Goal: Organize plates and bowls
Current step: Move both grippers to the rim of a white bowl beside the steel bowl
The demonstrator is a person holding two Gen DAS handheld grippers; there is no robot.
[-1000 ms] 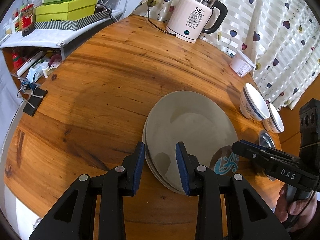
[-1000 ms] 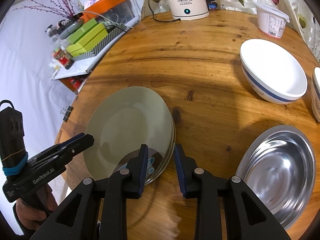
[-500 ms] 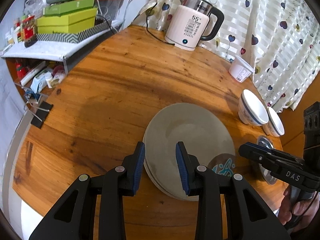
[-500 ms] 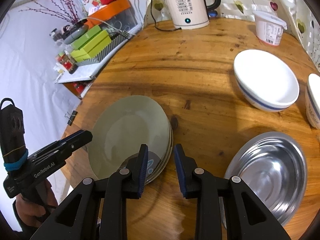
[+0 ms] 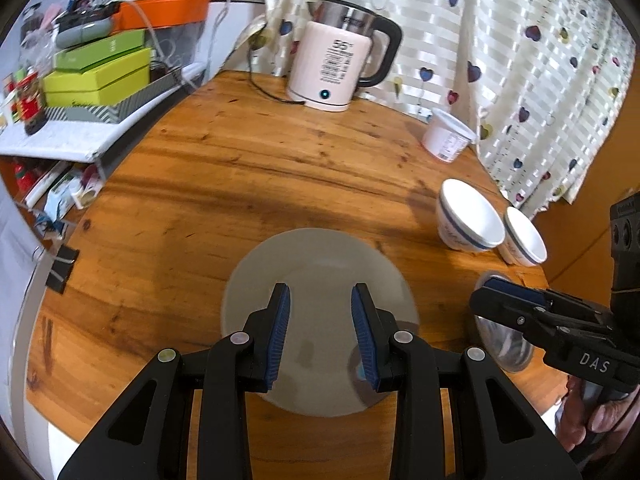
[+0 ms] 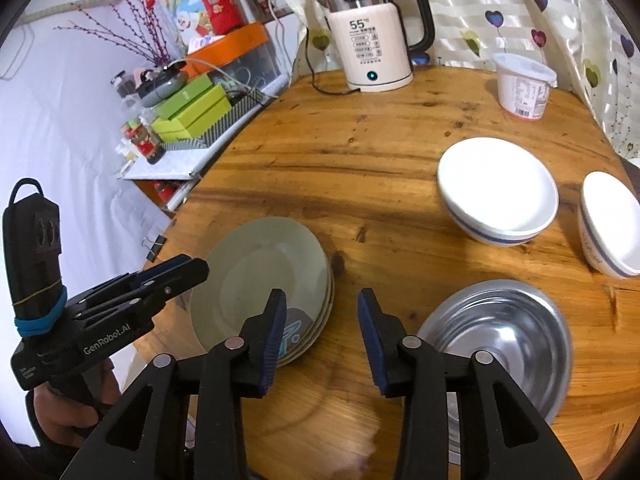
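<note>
On the round wooden table (image 6: pixel 400 168), a stack of grey plates (image 6: pixel 260 280) lies at seven o'clock, a steel dish (image 6: pixel 500 336) at five, two blue-banded white bowls (image 6: pixel 496 192) at three. Next, probably nest the bowls: approach a rim squarely, clear of the yogurt tub (image 6: pixel 524 86) and kettle (image 6: pixel 372 40) at twelve. Right gripper (image 6: pixel 320 332), empty, is opening; left gripper (image 5: pixel 322 330) hovers narrowly parted, empty.

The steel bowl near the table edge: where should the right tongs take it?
Pinch the steel bowl at its thin near rim from above: one pad inside, one outside. Upright and wide, its body exceeds the opening, empty right tongs.
</note>
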